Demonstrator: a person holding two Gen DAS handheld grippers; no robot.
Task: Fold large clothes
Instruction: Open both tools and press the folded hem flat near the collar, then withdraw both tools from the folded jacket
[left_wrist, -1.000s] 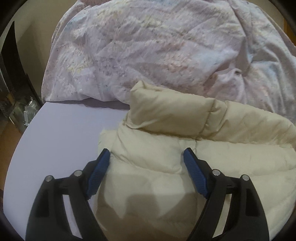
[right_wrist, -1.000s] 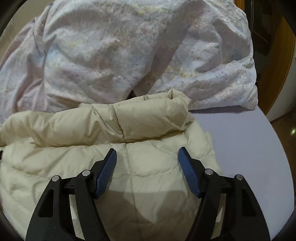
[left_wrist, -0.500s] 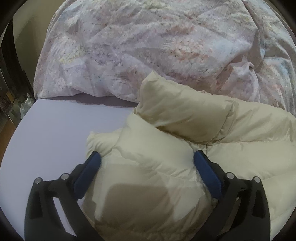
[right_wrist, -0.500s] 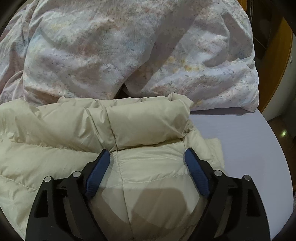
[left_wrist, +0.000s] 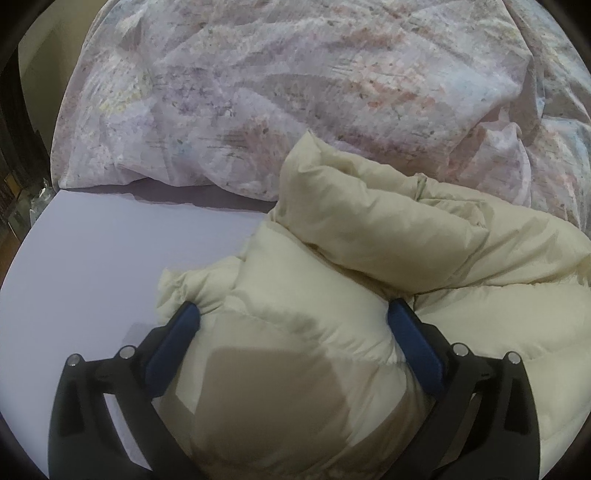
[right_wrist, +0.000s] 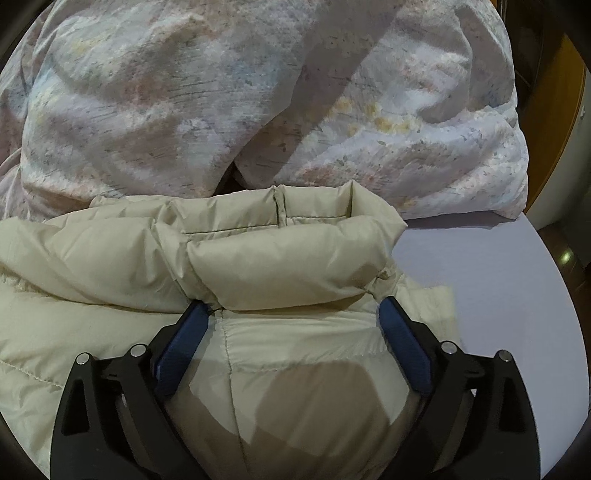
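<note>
Both grippers have come lower and closer to the puffy cream jacket (left_wrist: 369, 236) since a second ago, and the jaws of each have just been opening; a padded bulge of the jacket now swells up between each pair of blue pads.

One jacket is in view, lying on a lavender bed sheet (left_wrist: 110, 266). Behind it sits one heap of pale floral bedding (left_wrist: 295, 92), bunched and creased, its front edge just beside the jacket's far side.

Seen from the left wrist, the left gripper (left_wrist: 293, 317) stands spread wide over the jacket's left end. Its two blue pads (left_wrist: 173, 339) flank a rounded quilted section; the left one sits at the gathered edge of the fabric, the other against a crease beside the bulge. Whether they press the fabric or only border it cannot be told for sure, but the jaws look fully apart. Beyond them a thick padded roll rises toward the bedding.

Seen from the right wrist, the right gripper (right_wrist: 291, 314) is likewise spread wide, its two pads (right_wrist: 402, 343) standing either side of a quilted panel right below the jacket's collar (right_wrist: 288, 254), which is folded into a fat band with a stitched seam along the top. The jacket (right_wrist: 92, 266) runs off to the left of that view, and bare sheet (right_wrist: 498, 314) shows on the right.
</note>
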